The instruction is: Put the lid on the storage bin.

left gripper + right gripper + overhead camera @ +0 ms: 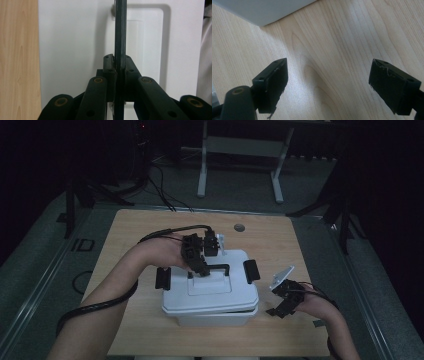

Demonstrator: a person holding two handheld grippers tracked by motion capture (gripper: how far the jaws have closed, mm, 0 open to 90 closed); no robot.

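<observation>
A white plastic box [212, 312] with a white lid [200, 297] stands on the wooden table [150, 227]. A thin black handle [220, 267] rises from the lid's middle. My left gripper [202, 269] is above the lid, shut on that handle. In the left gripper view the handle [120, 37] runs as a dark vertical bar over the lid [75, 50], pinched between the jaws of my left gripper [119, 62]. To the right of the box, my right gripper [277, 302] is held low over the table. It [328, 82] is open, with bare wood between the jaws.
Black latches stick out at the lid's left [163, 278] and right [251, 271] ends. A corner of the box [262, 10] lies just ahead of the right gripper. A round grommet [239, 227] sits in the far tabletop. A white stand [240, 150] is beyond the table.
</observation>
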